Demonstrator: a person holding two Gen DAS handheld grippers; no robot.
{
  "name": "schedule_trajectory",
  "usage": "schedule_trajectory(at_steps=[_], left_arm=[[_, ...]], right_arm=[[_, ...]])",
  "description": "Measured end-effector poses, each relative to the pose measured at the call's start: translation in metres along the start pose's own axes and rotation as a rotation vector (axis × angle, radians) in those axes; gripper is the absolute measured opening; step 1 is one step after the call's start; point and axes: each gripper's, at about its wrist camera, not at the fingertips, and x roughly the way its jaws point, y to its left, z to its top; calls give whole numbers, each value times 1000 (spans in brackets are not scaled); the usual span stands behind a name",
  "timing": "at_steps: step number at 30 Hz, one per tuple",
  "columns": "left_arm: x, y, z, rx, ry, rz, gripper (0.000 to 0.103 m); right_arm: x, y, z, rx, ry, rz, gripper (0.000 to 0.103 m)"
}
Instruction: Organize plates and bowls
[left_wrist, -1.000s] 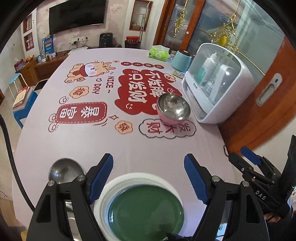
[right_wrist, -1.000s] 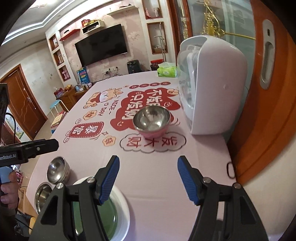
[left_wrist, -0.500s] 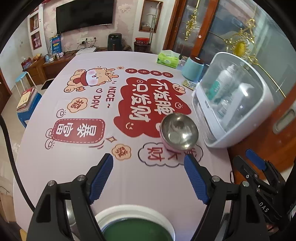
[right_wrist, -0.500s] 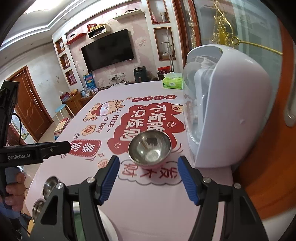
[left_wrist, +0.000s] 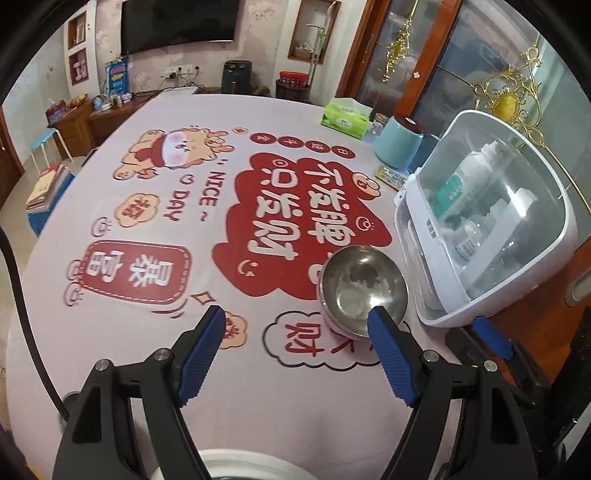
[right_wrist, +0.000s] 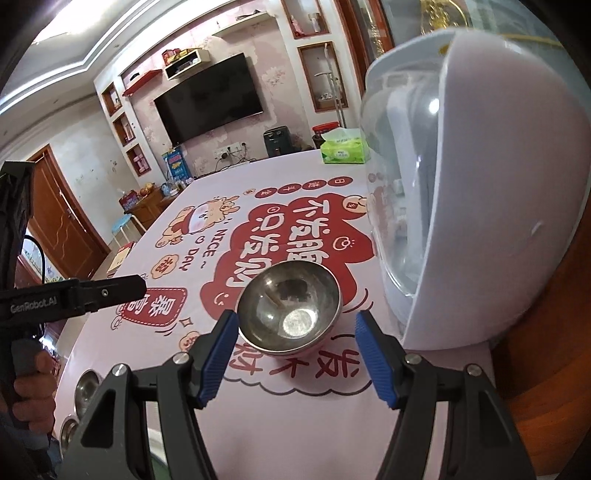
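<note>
I see a pink tablecloth (left_wrist: 295, 387) with red print over the table. At its right edge stands a white cabinet (left_wrist: 491, 236) holding bottles (left_wrist: 469, 181). Toward the far right corner sit a teal canister (left_wrist: 397, 147) and 1 tissue pack (left_wrist: 345, 118). A TV (right_wrist: 208, 98) hangs beyond.
</note>
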Motion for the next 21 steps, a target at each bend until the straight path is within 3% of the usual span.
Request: schedule_trajectory(at_steps=[12, 21], left_arm=[[75, -13, -6, -16, 61, -57, 78], [116, -15, -12, -43, 114, -53, 78]], right_arm=[[51, -14, -19, 21, 11, -18, 66], [79, -25, -30, 55, 53, -5, 66]])
